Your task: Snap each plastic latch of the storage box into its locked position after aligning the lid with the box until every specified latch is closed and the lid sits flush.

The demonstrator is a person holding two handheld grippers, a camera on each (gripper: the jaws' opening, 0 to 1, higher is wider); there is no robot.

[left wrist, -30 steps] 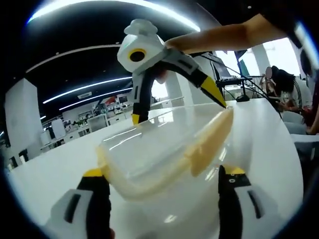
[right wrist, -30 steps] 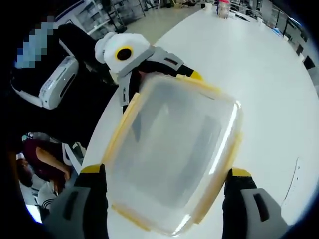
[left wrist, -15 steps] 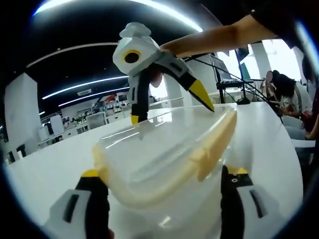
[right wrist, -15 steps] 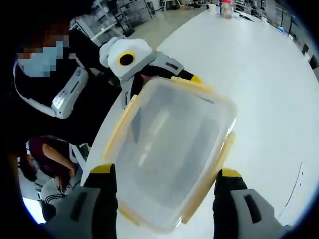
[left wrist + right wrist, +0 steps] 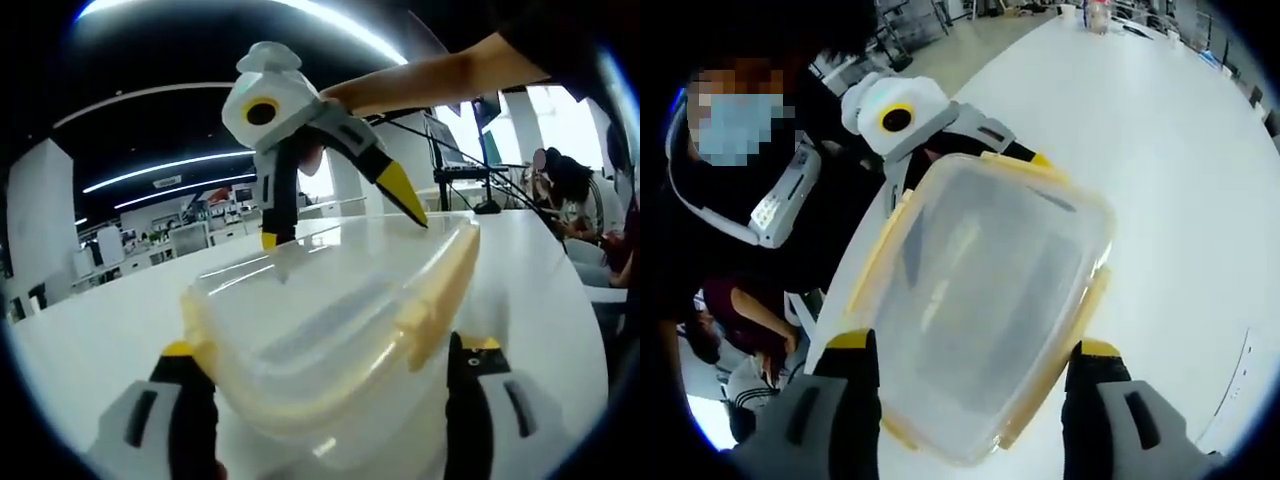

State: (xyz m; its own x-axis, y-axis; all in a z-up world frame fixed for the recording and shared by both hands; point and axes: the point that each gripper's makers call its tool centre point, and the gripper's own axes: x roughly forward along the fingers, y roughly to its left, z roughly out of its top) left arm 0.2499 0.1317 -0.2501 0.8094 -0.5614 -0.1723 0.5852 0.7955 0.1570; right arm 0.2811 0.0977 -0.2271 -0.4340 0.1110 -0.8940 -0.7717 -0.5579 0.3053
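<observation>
the clear plastic storage box with a frosted lid and pale yellow latches [image 5: 985,300] sits on the glossy white table [image 5: 1180,170], between the two tools. in the right gripper view the right gripper [image 5: 970,350] has its jaws spread wide, one tip on each side of the near end of the box; whether the tips press on it is not certain. the left gripper [image 5: 965,160] comes in from the far end, its yellow-tipped jaws also apart and flanking that end.

in the left gripper view the left gripper [image 5: 325,350] straddles the near corner of the lid, and the right gripper [image 5: 340,225] reaches down over the far edge with its tips apart and just above it. the long yellow side latch [image 5: 430,290] looks flared outward, so probably not yet snapped.

to do this step well, the lid should first be squared so its rim sits even all round. one tool steadies the box against sliding on the slick table while the other pushes a latch flap down and inward near its middle. pressing at a corner could tip the lid or skid the box.
</observation>
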